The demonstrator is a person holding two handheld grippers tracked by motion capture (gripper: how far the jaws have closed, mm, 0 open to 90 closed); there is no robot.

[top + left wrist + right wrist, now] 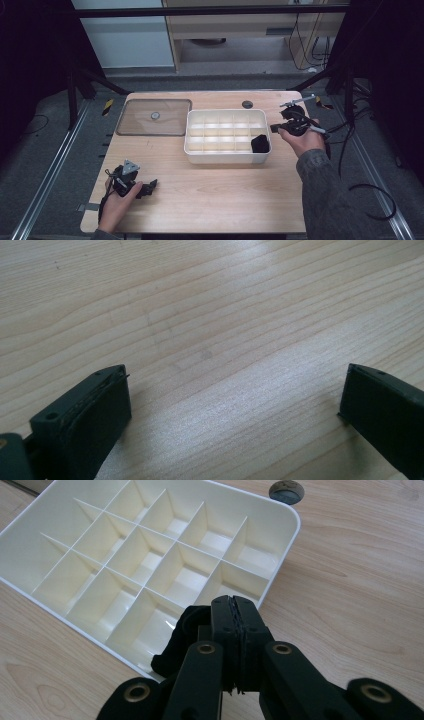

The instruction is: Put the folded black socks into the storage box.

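I see the left claw [148, 188] low on the table [210, 185] near its front left corner, jaws spread wide over bare wood. The black item [259, 143] sits in the white divided tray's [227, 158] front right compartment. The right claw [234, 611], jaws pressed together, holds nothing just beside that corner.

Light wood-grain table [210, 195], rounded corners, on dark grey floor [50, 150]. Metal rails [47, 180] run along floor both sides of table. Black frame struts [95, 80] rise at far corners. Beyond table: white panel [125, 45], pale wooden cabinet [240, 25], cables [310, 45] hanging beside it. Room edges dark; soft overhead light glares on tabletop.
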